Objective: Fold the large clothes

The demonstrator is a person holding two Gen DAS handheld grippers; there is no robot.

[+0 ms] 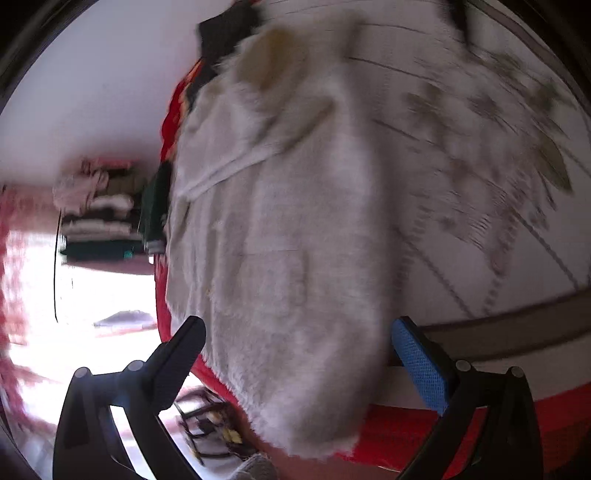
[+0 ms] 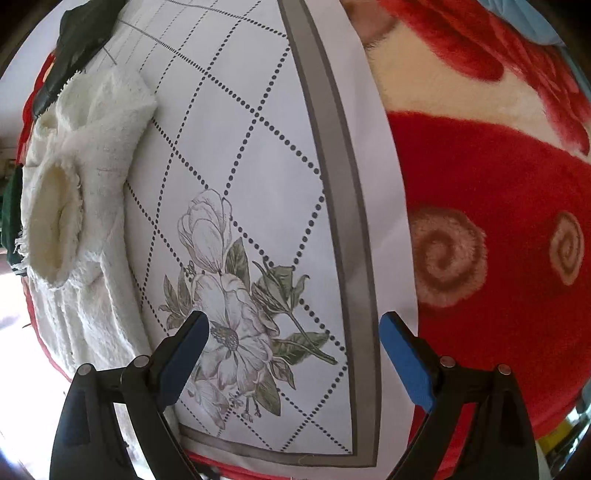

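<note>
My left tongs [image 1: 299, 343] hang spread wide, holding nothing, right over the near hem of the white fuzzy sweater [image 1: 288, 229]. I judge they sit there because that hem is the natural edge to seize for the next fold; the left wrist view is smeared, so I cannot say whether the fingers touch the fabric or hover above it. The hem droops over the edge of the red blanket [image 1: 399, 424], which makes it easy to get a finger under.

My right tongs [image 2: 293, 338] are spread too and empty, poised over the printed flower [image 2: 236, 317] on the white floral sheet [image 2: 258, 155], beside the sweater rather than on it. I take that as a waiting place: clear of the garment, yet near enough to reach in once the left side has a grip.

Farther out, the sweater lies flat on the sheet along its left side, body lengthwise away from me. In the right wrist view one sleeve [image 2: 118, 110] is laid across near the neck opening [image 2: 51, 221], so the folding looks partly begun. Lying spread on the smooth sheet keeps it from snagging on the plush blanket beneath.

Beyond the collar lie dark clothes [image 1: 225, 33], and off to the left stands a stack of folded clothes [image 1: 99, 218], probably where this one ends up.
</note>
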